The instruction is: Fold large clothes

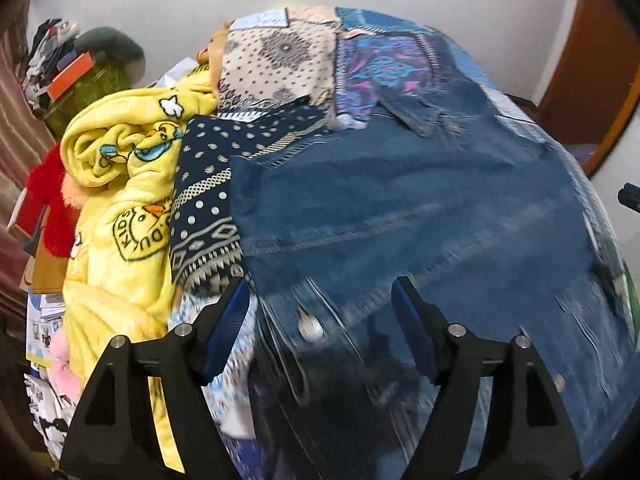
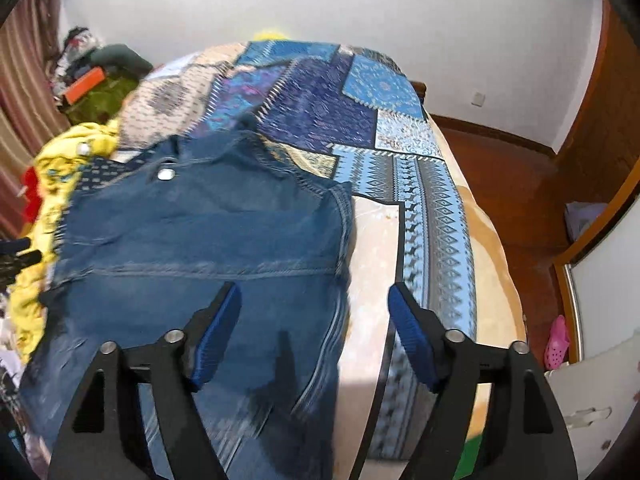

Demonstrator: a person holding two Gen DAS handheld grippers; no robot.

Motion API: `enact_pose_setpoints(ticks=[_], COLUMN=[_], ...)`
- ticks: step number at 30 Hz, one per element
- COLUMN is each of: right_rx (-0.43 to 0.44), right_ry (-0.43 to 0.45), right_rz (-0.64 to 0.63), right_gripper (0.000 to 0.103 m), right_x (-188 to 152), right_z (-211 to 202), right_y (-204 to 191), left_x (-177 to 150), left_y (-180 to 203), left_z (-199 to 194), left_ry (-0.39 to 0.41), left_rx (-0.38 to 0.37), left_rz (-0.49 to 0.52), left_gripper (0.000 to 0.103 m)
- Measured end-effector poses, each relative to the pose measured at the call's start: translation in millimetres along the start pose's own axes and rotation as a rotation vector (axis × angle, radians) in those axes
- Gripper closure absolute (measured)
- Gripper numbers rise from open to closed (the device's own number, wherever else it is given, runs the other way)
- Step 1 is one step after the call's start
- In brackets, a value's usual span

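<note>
A blue denim jacket (image 1: 420,208) lies spread flat on the bed, collar toward the far end. In the right wrist view the same denim jacket (image 2: 200,232) shows a metal snap button near its collar. My left gripper (image 1: 320,292) hangs open above the jacket's near left hem, nothing between its blue pads. My right gripper (image 2: 314,296) is open too, over the jacket's near right edge where it meets the bedcover, and holds nothing. The tip of the left gripper shows at the left edge of the right wrist view.
A patchwork bedcover (image 2: 352,112) in blues and cream covers the bed. A yellow printed blanket (image 1: 120,208) and a red plush thing (image 1: 44,200) are heaped on the left. Brown wooden floor (image 2: 508,184) and a white cabinet (image 2: 600,280) lie to the right.
</note>
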State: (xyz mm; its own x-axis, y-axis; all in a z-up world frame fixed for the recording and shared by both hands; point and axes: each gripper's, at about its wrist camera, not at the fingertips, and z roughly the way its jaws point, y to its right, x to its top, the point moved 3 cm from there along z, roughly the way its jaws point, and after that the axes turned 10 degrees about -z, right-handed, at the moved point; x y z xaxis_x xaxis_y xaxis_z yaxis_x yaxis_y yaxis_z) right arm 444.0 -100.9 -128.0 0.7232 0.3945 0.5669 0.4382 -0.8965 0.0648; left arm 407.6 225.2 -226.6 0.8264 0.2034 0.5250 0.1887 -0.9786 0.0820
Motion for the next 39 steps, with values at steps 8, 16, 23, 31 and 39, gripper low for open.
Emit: enact_pose_setpoints(ticks=[8,16,23,31,39], right_rx=[0.074,0.083,0.109,0.168,0.271], right_ry=[0.018,-0.031,-0.092,-0.104,-0.045], right_rz=[0.028,0.039,0.129,0.214,0.317], right_gripper=[0.017,0.016,0.017,0.017,0.023], right_x=[-42.7,-97.1,-137.2,-167.1,-183.8], right_z=[-49.3,-62.4,-63.1,-62.1,-69.9], right_y=[-24.3,-42.0,-41.0,-50.9,-49.5], left_x=[-58.0,-125.4,-171.1,-211.8,-234.1], left_y=[3.3,-20.9,-40.4,-47.6,-46.5], left_z=[-55.6,-68.1,-61.7,-44.9,-46.8], left_ry=[0.035,-0.045,-0.110,-0.200,-0.201], left_rx=[-0.024,-0.027,-0.020,-0.083,-0.234], left_rz=[-0.036,-0.137,-0.207,-0.341,-0.460], left_gripper=[0.014,0.014,0.014,0.014,0.028])
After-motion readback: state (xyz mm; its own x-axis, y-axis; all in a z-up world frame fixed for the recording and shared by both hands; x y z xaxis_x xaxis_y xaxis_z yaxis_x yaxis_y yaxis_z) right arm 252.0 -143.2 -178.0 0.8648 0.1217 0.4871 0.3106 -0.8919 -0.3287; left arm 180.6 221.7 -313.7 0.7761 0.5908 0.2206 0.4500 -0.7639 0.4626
